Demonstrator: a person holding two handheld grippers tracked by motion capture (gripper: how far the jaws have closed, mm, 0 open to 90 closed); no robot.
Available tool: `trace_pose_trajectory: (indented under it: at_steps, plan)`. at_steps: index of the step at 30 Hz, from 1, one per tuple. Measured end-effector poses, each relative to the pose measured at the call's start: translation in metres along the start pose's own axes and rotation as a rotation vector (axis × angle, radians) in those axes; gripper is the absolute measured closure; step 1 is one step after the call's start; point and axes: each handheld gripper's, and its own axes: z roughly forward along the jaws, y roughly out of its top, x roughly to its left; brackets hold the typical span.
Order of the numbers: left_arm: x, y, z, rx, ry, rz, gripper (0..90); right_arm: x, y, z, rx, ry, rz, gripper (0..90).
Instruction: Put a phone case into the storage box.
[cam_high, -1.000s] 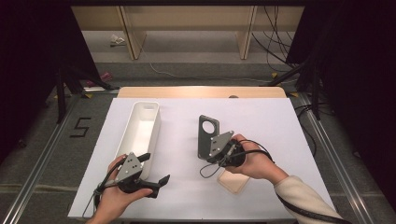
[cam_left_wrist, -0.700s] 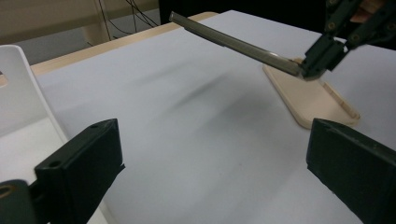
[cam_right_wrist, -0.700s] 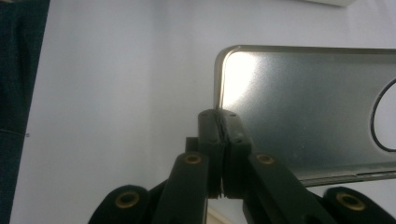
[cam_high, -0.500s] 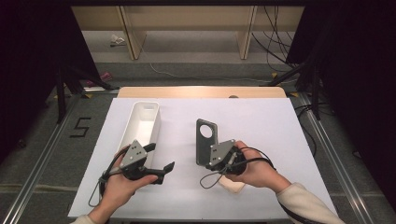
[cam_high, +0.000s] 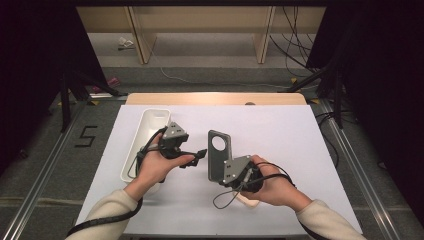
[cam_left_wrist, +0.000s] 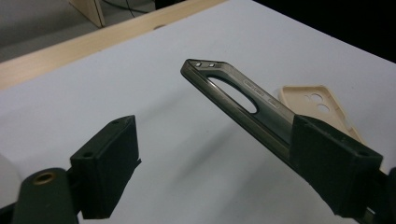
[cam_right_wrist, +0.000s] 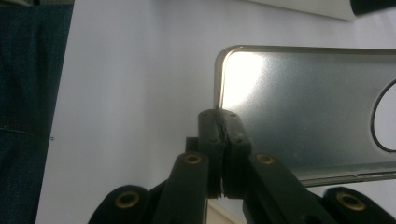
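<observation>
Right gripper (cam_high: 219, 172) is clamped on the near edge of a dark grey phone case (cam_high: 218, 152), jaws pressed together on its rim; the right gripper view shows the case (cam_right_wrist: 308, 112) glossy side on, the round camera cutout at its far right. Case is lifted off the white table (cam_high: 280, 135), standing roughly on edge at centre, cutout end pointing far.

Left gripper (cam_high: 200, 154) sits just left of the case, jaws apart and aimed right at it. They've just been closing, nothing pinched yet: in the left gripper view the case (cam_left_wrist: 238, 93) runs diagonally in front of the right jaw, not between the pads.

Beige phone case (cam_left_wrist: 322, 109) lies flat on the table beyond the dark one, under the right hand in the high view (cam_high: 247, 200). White tray (cam_high: 145, 130) sits at far left, behind the left hand.
</observation>
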Motion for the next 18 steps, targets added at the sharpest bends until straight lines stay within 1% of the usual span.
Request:
trace_pose_trajectory:
  at_steps: [2, 4, 5, 6, 7, 8, 11, 13, 18]
  plan:
    - [0.001, 0.006, 0.007, 0.022, 0.004, -0.010, 19.1, 0.000, 0.001, 0.000, -0.003, -0.008, -0.009, 89.1]
    - [0.003, 0.012, 0.013, 0.044, 0.019, -0.020, 21.4, 0.001, 0.002, 0.000, -0.002, -0.008, -0.005, 89.1]
    - [0.004, 0.014, 0.016, 0.048, 0.021, -0.023, 22.7, 0.001, 0.002, 0.000, 0.002, 0.000, -0.004, 89.1]
    - [0.004, 0.018, 0.019, 0.051, 0.017, -0.028, 25.3, 0.001, 0.003, 0.001, -0.004, -0.007, -0.017, 89.1]
    - [0.005, 0.019, 0.020, 0.057, 0.019, -0.029, 27.1, 0.002, 0.003, 0.001, -0.001, -0.003, -0.009, 89.1]
    - [0.006, 0.022, 0.023, 0.063, 0.025, -0.041, 27.9, 0.002, 0.003, 0.001, 0.000, 0.002, -0.005, 89.1]
    - [0.006, 0.025, 0.027, 0.077, 0.017, -0.067, 33.0, 0.002, 0.004, 0.001, 0.000, -0.003, -0.015, 89.1]
    - [0.007, 0.027, 0.029, 0.088, 0.012, -0.101, 35.5, 0.003, 0.005, 0.001, 0.000, -0.009, -0.017, 89.1]
    - [0.008, 0.029, 0.034, 0.115, 0.011, -0.148, 44.8, 0.003, 0.005, 0.001, 0.000, -0.011, -0.017, 89.1]
